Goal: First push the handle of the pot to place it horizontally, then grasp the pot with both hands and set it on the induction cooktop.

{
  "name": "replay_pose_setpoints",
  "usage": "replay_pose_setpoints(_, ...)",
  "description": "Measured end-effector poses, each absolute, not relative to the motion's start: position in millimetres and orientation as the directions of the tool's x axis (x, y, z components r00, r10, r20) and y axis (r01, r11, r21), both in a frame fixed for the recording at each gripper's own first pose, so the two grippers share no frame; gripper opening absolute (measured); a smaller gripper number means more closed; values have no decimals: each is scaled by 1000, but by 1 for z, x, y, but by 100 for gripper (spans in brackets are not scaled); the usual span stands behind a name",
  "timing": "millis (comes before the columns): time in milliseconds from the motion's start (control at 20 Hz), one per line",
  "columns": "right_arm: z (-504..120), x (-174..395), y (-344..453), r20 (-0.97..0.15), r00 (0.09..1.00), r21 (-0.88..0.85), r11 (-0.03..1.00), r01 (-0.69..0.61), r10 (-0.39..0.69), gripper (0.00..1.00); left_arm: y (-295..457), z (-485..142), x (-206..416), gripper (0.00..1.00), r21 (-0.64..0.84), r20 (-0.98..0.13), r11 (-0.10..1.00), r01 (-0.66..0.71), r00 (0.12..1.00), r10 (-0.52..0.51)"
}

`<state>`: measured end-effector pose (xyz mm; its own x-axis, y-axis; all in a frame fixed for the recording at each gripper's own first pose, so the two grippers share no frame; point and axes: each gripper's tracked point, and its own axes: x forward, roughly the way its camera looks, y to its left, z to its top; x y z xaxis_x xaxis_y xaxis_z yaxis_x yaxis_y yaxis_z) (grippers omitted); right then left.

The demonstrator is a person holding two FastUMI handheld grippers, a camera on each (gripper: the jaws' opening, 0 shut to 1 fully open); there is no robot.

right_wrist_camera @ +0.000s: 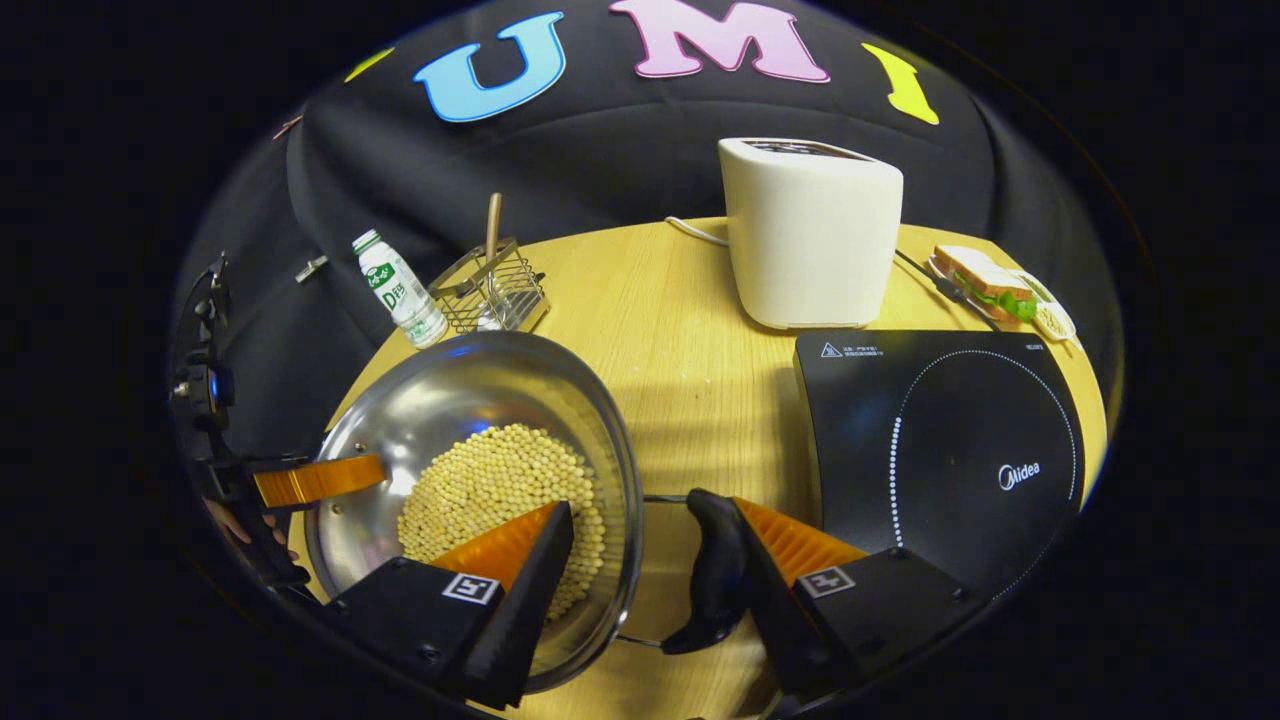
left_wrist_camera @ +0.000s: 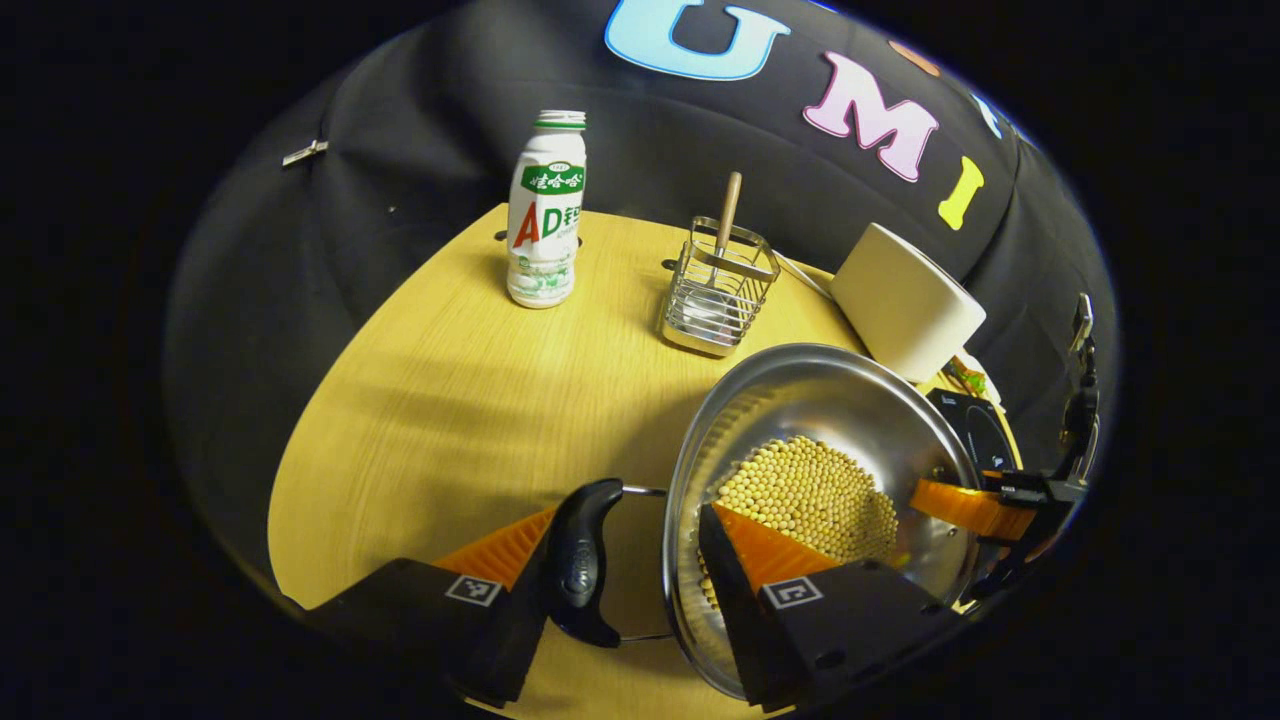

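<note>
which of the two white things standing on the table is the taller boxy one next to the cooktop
The toaster: a cream block with slots on top, standing just behind the induction cooktop. The other, the bottle, is slim, green-capped and stands beside the wire basket.

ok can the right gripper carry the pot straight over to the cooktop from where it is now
Probably yes. The right gripper straddles the pot rim beside its handle, and the cooktop sits close on that side with bare table between. The toaster stands behind, off the path.

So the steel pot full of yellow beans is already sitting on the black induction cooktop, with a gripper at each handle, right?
Not quite. The right gripper view shows the steel pot of yellow beans beside the black induction cooktop, over the wooden table. A gripper does straddle each handle.
</note>
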<state>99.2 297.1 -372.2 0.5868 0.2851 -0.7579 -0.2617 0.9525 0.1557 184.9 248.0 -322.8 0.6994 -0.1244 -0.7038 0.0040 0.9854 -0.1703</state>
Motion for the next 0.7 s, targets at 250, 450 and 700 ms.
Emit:
replay_pose_setpoints(250, -388, 83, 303, -796, 539, 116, 944, -310, 275, 80, 259, -327, 175, 66, -195, -709, 981, -6, 692, -136)
replay_pose_setpoints(450, -392, 77, 300, -790, 554, 146, 958, -248, 264, 80, 259, -328, 170, 65, -232, -705, 972, -28, 694, -148)
replay_pose_setpoints(700, -394, 80, 298, -811, 531, 174, 968, -180, 245, 66, 260, -327, 167, 63, -260, -695, 964, -52, 703, -150)
